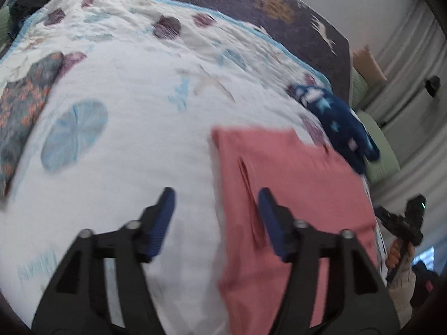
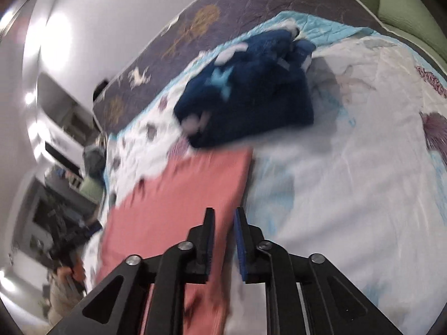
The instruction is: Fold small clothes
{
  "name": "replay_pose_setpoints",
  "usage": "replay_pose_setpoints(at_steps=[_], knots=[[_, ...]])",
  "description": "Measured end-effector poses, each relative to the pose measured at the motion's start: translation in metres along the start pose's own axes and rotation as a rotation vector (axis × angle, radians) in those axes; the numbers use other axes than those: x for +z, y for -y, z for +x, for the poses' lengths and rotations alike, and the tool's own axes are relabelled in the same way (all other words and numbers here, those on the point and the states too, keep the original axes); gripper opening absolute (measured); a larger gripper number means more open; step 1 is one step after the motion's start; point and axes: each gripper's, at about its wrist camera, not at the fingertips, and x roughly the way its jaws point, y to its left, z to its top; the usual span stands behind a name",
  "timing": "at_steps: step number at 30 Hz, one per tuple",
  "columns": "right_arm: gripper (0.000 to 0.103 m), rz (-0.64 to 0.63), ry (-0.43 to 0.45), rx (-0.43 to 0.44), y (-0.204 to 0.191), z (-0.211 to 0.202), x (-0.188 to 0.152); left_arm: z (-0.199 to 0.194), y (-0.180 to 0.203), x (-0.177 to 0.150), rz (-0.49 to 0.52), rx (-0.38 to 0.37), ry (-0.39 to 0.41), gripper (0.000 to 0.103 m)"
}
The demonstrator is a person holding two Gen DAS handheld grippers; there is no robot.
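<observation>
A pink garment [image 1: 293, 184] lies flat and folded into a rectangle on the white quilt [image 1: 125, 145]. My left gripper [image 1: 216, 195] hovers open over the garment's left edge, one blue pad over the quilt and the other over the pink cloth. In the right wrist view the same pink garment [image 2: 178, 195] runs under my right gripper [image 2: 224, 213]. Its jaws stand a narrow gap apart above the cloth's right edge, with nothing pinched. A crumpled navy garment with pale stars [image 2: 251, 97] lies just beyond the pink one [image 1: 335, 117]. Both views are motion-blurred.
A dark floral garment [image 1: 25, 97] lies flat at the quilt's left edge. Beyond the quilt lies a dark purple bedspread with deer [image 1: 251, 0]. Green cushions [image 2: 405, 8] and grey curtains [image 1: 413, 83] border the bed on the right. A person's hand [image 1: 396, 254] shows at the right.
</observation>
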Motion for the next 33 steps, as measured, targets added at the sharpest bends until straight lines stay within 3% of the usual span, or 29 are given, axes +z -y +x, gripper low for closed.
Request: replay_pose_setpoints(at_steps=[1, 3, 4, 5, 6, 7, 8, 10, 12, 14, 16, 17, 20, 24, 30, 33], knots=[[0.024, -0.002, -0.022, 0.004, -0.003, 0.000, -0.009, 0.004, 0.003, -0.008, 0.009, -0.007, -0.022, 0.069], [0.042, 0.019, -0.052, 0.024, -0.006, 0.007, -0.015, 0.015, 0.005, -0.017, 0.004, 0.011, -0.060, 0.069], [0.046, 0.036, -0.062, 0.030, -0.003, 0.012, -0.019, 0.020, 0.006, -0.020, 0.006, 0.027, -0.065, 0.059], [0.047, 0.059, -0.074, 0.039, -0.002, 0.019, -0.020, 0.022, 0.013, -0.021, 0.054, 0.065, -0.033, 0.038], [0.037, 0.081, -0.083, 0.048, 0.000, 0.026, -0.021, 0.025, 0.020, -0.023, 0.134, 0.121, -0.035, 0.007], [0.017, 0.092, -0.082, 0.039, 0.002, 0.030, -0.021, 0.024, 0.020, -0.024, 0.139, 0.155, -0.043, 0.003], [0.004, 0.111, -0.089, 0.018, 0.007, 0.031, -0.020, 0.021, 0.018, -0.024, 0.124, 0.161, -0.038, 0.003], [0.004, 0.180, -0.061, -0.013, 0.021, 0.019, -0.021, 0.009, 0.006, -0.025, 0.080, 0.180, -0.040, 0.003], [0.008, 0.169, -0.009, -0.140, 0.029, 0.000, -0.023, -0.011, -0.006, -0.032, 0.014, 0.135, -0.044, 0.004], [0.009, 0.179, -0.019, -0.089, 0.034, -0.022, -0.037, -0.031, -0.009, -0.049, -0.014, 0.069, -0.038, 0.022], [0.011, 0.152, -0.043, -0.016, 0.026, -0.041, -0.058, -0.051, -0.004, -0.071, -0.002, 0.051, -0.024, 0.059], [0.015, 0.116, -0.044, -0.017, 0.018, -0.051, -0.069, -0.059, 0.002, -0.082, 0.010, 0.060, -0.019, 0.063], [0.023, 0.055, -0.058, -0.045, 0.001, -0.074, -0.108, -0.077, 0.020, -0.124, 0.054, 0.018, -0.047, 0.064], [0.024, 0.045, -0.055, -0.054, -0.002, -0.105, -0.151, -0.092, 0.036, -0.168, 0.131, 0.016, -0.083, 0.065], [0.031, -0.016, -0.026, -0.074, -0.015, -0.151, -0.189, -0.113, 0.039, -0.196, 0.145, 0.045, -0.076, 0.065], [0.035, -0.107, 0.032, -0.025, -0.039, -0.185, -0.209, -0.123, 0.040, -0.204, 0.124, 0.047, -0.069, 0.065]])
